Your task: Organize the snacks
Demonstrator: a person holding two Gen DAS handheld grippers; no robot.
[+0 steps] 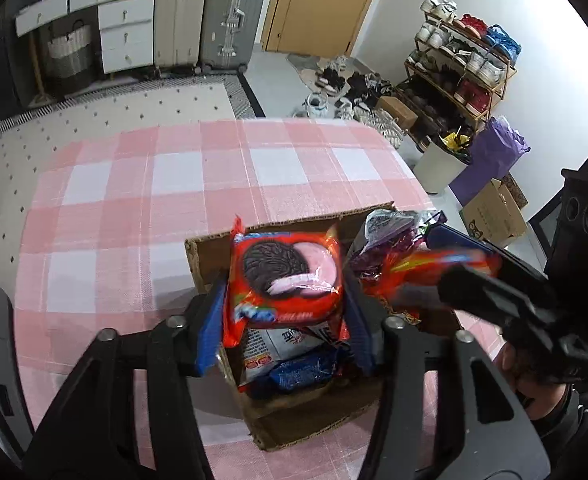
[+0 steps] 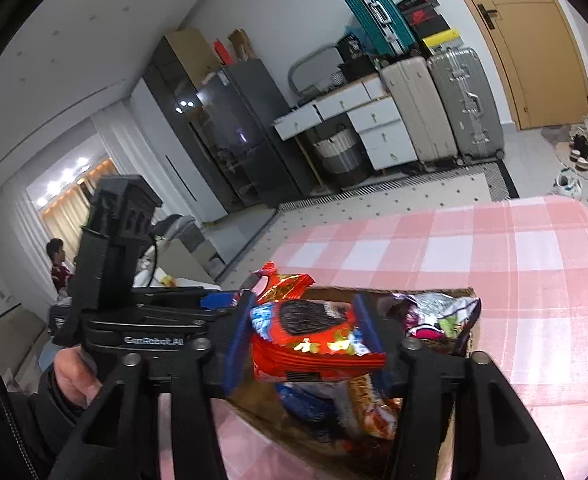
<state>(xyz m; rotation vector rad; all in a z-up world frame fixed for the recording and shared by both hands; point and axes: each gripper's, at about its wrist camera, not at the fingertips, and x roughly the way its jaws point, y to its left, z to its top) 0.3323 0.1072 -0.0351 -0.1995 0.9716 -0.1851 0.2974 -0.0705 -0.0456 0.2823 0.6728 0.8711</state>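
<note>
An open cardboard box point(image 1: 208, 258) stands on the pink-checked tablecloth point(image 1: 134, 200), with several snack packs in it, among them a blue one point(image 1: 301, 372) and a silver-purple one point(image 1: 385, 232). My left gripper point(image 1: 286, 312) hangs over the box. A red cookie pack point(image 1: 290, 276) stands upright between its blue pads, which sit at the pack's edges without squeezing it. My right gripper point(image 2: 305, 332) is over the same box point(image 2: 467, 294). A second red cookie pack point(image 2: 313, 344) lies tilted and loose between its parted pads. The left wrist view shows that pack point(image 1: 437, 264) blurred.
Two suitcases point(image 1: 206, 16) and white drawers point(image 1: 126, 36) stand at the far wall. A shoe rack point(image 1: 461, 64), a white bin point(image 1: 441, 164) and a carton point(image 1: 493, 216) are right of the table. A person point(image 2: 58, 260) sits far left. A hand point(image 2: 74, 376) grips the left tool.
</note>
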